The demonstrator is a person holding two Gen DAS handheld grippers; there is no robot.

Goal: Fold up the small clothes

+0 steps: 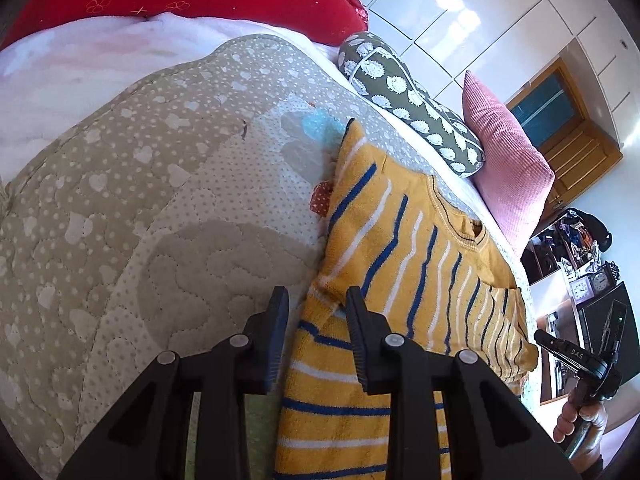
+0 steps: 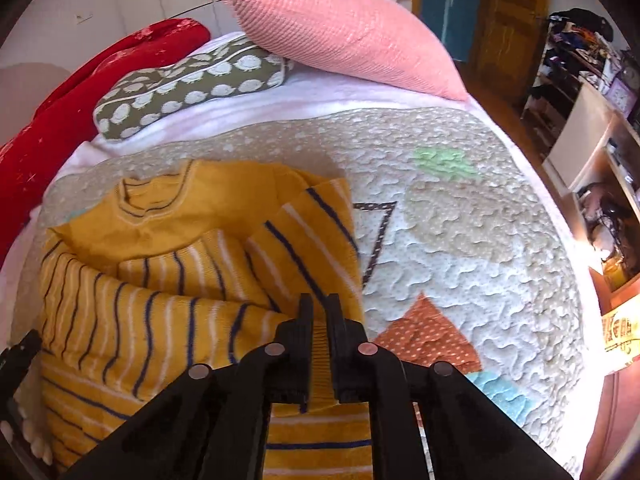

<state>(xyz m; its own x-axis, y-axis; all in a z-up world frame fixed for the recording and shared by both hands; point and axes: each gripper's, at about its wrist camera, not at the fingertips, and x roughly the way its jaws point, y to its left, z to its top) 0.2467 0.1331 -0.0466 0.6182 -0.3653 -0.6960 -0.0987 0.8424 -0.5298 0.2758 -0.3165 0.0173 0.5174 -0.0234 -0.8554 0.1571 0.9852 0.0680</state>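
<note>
My right gripper has its jaws pinched on a ribbed edge of the sweater, which lies rumpled and partly folded on the quilt, neckline away from me. Beyond it a spotted cushion lies between a red pillow and a pink pillow, touching the pink one.

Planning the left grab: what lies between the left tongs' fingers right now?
In the left wrist view the left tongs are open over the sweater; its striped edge and a strip of quilt lie between the fingers.
</note>
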